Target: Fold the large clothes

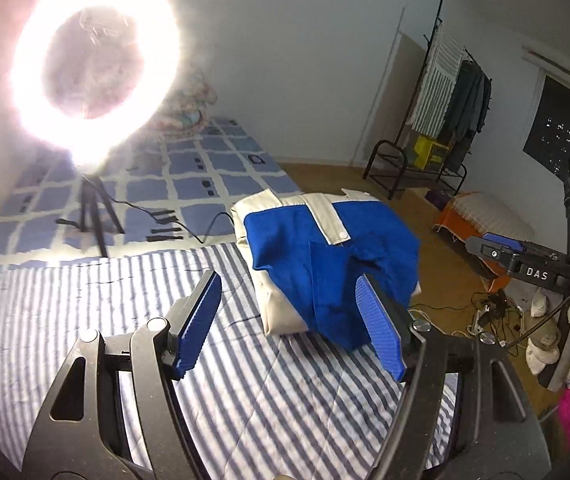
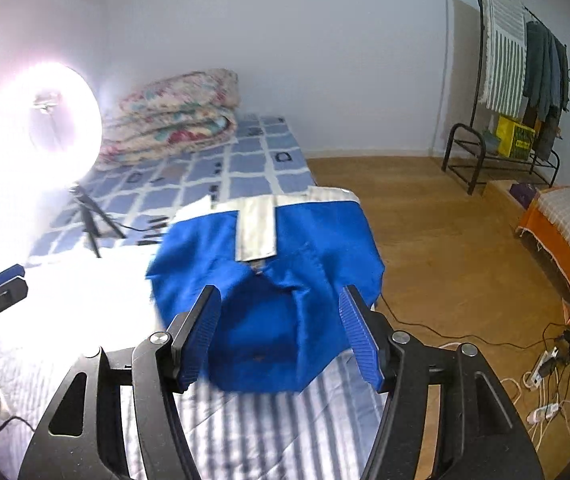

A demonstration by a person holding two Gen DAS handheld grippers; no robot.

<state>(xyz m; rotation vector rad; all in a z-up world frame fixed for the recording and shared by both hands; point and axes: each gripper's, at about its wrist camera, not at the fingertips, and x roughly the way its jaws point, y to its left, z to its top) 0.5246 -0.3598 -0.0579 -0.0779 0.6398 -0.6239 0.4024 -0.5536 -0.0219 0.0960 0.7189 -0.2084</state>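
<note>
The blue and white garment (image 1: pixel 325 268) lies folded into a thick bundle on the bed (image 1: pixel 85 300), close to the right edge of the striped sheet (image 1: pixel 245 400). A white strip with a snap button runs across its upper blue part, and white panels show along its far and left sides. In the right wrist view the same garment (image 2: pixel 269 280) reaches almost to the right edge of the bed (image 2: pixel 285 420), with the wooden floor (image 2: pixel 425 240) beyond that edge.

The left claw (image 1: pixel 291 312) is above the sheet with its two blue pads apart; nothing is between them, and the right pad stands in front of the near corner of the bundle. Whether it touches the cloth, I cannot tell. The right claw (image 2: pixel 281 328) is also apart, one pad on each side of the near end of the bundle, and the pads do not press on it.

Toward the far end of the bed a ring light (image 1: pixel 93 68) on a tripod shines very bright on the checked sheet (image 1: pixel 205 168). A folded flowered quilt (image 2: pixel 181 116) lies at the far end. A clothes rack (image 2: pixel 525 80) stands by the far wall, and cables (image 2: pixel 557 364) lie on the floor.
</note>
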